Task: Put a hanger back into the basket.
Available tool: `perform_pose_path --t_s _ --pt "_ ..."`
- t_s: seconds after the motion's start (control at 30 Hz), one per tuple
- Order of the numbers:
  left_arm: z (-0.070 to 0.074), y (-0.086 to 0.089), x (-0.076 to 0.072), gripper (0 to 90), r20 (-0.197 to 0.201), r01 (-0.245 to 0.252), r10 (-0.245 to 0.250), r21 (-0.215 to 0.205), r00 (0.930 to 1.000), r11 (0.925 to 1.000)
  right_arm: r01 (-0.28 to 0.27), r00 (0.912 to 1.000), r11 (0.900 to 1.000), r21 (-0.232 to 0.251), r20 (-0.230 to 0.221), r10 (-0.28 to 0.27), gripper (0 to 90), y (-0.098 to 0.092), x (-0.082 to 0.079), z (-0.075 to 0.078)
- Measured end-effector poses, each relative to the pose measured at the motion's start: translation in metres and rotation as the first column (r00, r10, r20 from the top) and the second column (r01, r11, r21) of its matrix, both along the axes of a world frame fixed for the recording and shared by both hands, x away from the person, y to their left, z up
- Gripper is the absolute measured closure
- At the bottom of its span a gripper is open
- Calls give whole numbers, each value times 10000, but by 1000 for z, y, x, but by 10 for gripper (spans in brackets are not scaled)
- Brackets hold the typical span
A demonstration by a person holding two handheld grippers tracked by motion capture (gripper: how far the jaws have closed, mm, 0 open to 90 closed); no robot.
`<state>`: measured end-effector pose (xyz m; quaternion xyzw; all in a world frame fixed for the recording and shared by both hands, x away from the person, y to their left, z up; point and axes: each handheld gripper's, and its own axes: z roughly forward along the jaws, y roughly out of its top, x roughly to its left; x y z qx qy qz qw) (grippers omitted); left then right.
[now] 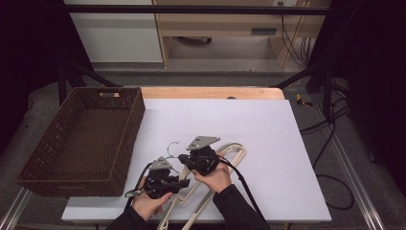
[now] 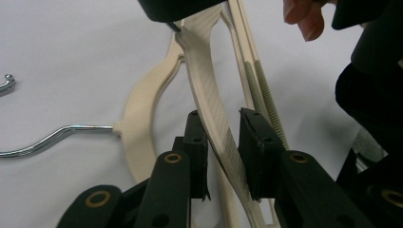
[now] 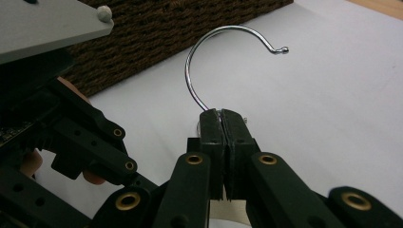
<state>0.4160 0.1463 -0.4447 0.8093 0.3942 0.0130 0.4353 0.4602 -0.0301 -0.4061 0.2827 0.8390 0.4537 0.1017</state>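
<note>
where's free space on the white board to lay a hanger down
The far and right parts of the white board are bare, from its back edge down to the cream hangers. The wicker basket at the left is empty too. It is crowded near the front edge, where both hands, the left hand-held gripper and right hand-held gripper work the hangers.

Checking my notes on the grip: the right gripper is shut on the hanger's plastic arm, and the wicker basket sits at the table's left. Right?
Not quite. The right gripper is shut on the hanger's metal hook, not its plastic arm, as the right gripper view shows. The wicker basket does sit at the table's left.
</note>
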Motion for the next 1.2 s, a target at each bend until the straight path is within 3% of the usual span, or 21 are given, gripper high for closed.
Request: perform_pose_path --t_s 0.1,0.2,0.23,0.3,0.53,0.63,0.67,0.7,0.73,0.8,0.83,0.87,0.9,0.93,1.0,1.07,1.13,1.2 --pt "4 -2 -3 755 -196 -285 276 -457 9994 9985 -25 9999 10000 49 169 24 888 -4 -4 5" --pt "6 -2 -4 768 -289 -322 303 -658 9991 9973 16 9997 10000 73 224 -18 886 -7 -7 8" --pt "8 -3 -6 785 -413 -374 335 -971 9986 9946 -6 9998 9998 190 221 2 883 -12 -10 12" --pt "10 -3 -7 794 -420 -379 336 -1067 9986 9936 15 9997 9997 263 234 -21 882 -14 -12 14" --pt "28 -7 -20 855 -32 -327 326 -1477 9995 9885 -282 9970 9978 597 742 238 802 -36 -34 39" --pt "37 -9 -26 854 375 -323 377 -1340 9986 9905 -425 9944 9967 685 990 356 701 -46 -45 47" --pt "40 -9 -26 856 411 -288 346 -1352 9986 9904 -439 9931 9946 945 1121 332 626 -56 -51 52" --pt "43 -8 -27 856 438 -261 325 -1409 9985 9897 -439 9931 9946 945 1121 332 626 -56 -51 52" --pt "50 -6 -28 857 563 -153 239 -1491 9981 9887 -336 9905 9899 1378 1370 146 541 -68 -56 55" --pt "55 -5 -28 857 688 -115 218 -1466 9974 9891 -297 9892 9864 1615 1463 59 499 -75 -57 57" --pt "64 -1 -29 857 986 -42 171 -1294 9950 9916 101 9839 9813 1923 1731 -440 383 -89 -59 58" --pt "64 -1 -29 857 986 -42 171 -1294 9950 9916 101 9839 9813 1923 1731 -440 383 -89 -59 58" --pt "69 1 -28 857 1140 -14 157 -1245 9934 9922 523 9774 9771 2062 1899 -924 290 -104 -59 58" --pt "73 4 -28 857 1290 -8 163 -1194 9915 9928 523 9774 9771 2062 1899 -924 290 -104 -59 58" --pt "82 10 -26 857 1549 -18 181 -1047 9878 9945 906 9685 9696 2271 2068 -1390 227 -119 -60 57" --pt "90 16 -24 856 1834 -74 249 -958 9827 9954 1485 9538 9577 2465 2200 -2046 166 -144 -63 54" --pt "97 21 -23 857 2026 -41 216 -864 9790 9963 1623 9511 9541 2516 2178 -2192 155 -150 -64 52" --pt "109 29 -21 857 2427 60 103 -667 9701 9978 2162 9400 9415 2586 2057 -2723 130 -170 -67 44"
